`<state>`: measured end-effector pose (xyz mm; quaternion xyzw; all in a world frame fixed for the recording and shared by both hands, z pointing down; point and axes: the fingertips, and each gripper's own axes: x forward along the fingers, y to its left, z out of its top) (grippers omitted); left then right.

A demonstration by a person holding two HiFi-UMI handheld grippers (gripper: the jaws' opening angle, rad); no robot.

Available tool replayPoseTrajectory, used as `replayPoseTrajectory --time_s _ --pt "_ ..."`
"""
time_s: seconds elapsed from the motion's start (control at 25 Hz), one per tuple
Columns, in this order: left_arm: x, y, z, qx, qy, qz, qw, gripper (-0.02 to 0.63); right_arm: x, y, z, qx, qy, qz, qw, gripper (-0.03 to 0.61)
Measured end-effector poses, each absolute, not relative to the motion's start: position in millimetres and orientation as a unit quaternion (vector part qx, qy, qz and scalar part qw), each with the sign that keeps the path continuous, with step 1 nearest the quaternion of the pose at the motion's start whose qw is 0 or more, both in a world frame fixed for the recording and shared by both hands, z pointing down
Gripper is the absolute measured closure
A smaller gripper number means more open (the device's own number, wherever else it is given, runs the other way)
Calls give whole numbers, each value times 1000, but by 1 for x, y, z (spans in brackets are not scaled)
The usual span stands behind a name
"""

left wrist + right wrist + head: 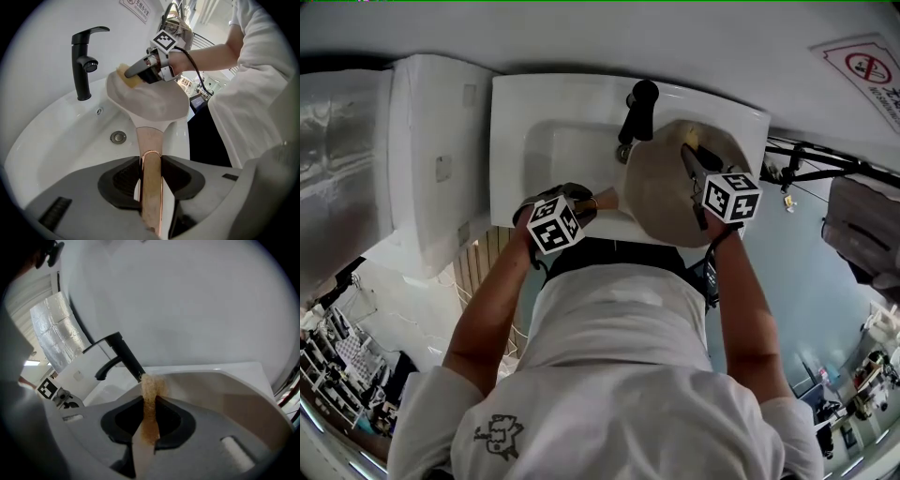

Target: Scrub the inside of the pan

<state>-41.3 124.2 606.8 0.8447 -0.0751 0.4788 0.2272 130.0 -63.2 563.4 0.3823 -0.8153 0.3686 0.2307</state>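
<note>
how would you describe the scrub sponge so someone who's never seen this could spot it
Start at the white ceramic sink with the black tap. A round beige pan is held tilted over its right side. Near its rim by the tap, the thin yellow-tan sponge pinched in the right gripper is the one: the only soft, fuzzy thing among hard surfaces.

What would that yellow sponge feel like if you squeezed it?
Probably soft and squishy: the right gripper pinches the sponge into a thin strip between its jaws. Probably light too, since that small pinch carries it. It looks rough and fuzzy, so it likely won't slip against the pan.
</note>
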Motion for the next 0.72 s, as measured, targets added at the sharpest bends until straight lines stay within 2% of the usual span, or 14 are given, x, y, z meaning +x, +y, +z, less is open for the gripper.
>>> replayPoseTrajectory --time_s 0.24,0.72 --pt "-39 124 599 847 -76 473 231 466 118 -83 586 372 -820 381 210 508" --pt "-39 132 599 846 -71 467 247 470 56 -49 606 229 -842 435 220 502"
